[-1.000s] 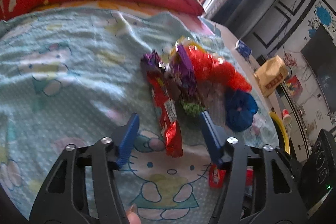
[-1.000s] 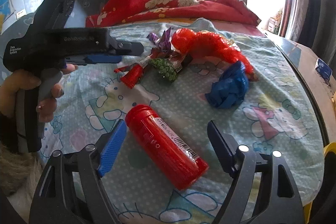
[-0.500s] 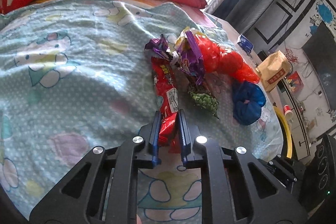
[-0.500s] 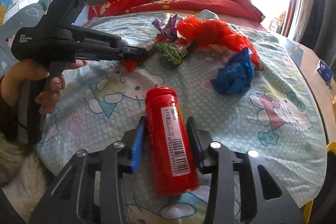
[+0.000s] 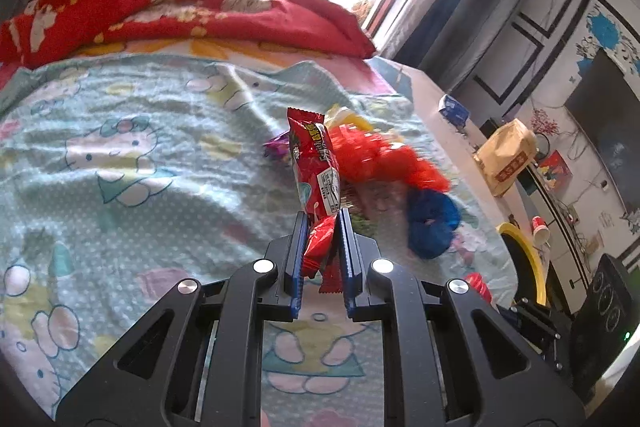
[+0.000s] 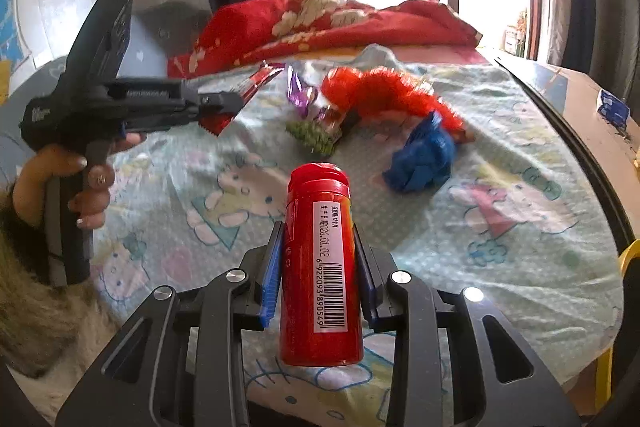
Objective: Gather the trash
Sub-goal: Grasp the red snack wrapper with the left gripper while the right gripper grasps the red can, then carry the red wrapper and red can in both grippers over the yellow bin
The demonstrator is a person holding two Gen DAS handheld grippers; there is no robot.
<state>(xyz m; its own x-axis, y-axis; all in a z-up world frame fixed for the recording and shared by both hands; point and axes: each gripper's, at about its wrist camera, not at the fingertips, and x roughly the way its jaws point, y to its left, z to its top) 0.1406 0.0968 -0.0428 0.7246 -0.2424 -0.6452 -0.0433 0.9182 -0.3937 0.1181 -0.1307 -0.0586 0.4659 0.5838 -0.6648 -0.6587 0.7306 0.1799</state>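
Observation:
My left gripper (image 5: 322, 223) is shut on a red snack wrapper (image 5: 314, 163), held up off the bed; from the right wrist view the same gripper (image 6: 236, 103) shows at left with the wrapper (image 6: 256, 83) sticking out. My right gripper (image 6: 318, 239) is shut on a red cylindrical can (image 6: 320, 259) with a barcode label, lifted above the bedsheet. More trash lies on the sheet: a red plastic bag (image 6: 384, 95), a blue bag (image 6: 424, 155), a purple wrapper (image 6: 300, 95) and a green-patterned wrapper (image 6: 312, 135).
A red floral quilt (image 5: 168, 3) is heaped at the head of the bed. A hand (image 6: 76, 183) with a furry cuff holds the left gripper. Right of the bed stand a wooden ledge (image 6: 580, 99), a paper bag (image 5: 508, 155) and a yellow rim (image 5: 524, 259).
Both grippers have risen off the sheet with their loads: the left lifted the red wrapper upright, the right lifted the red can. The rest of the trash stays put.

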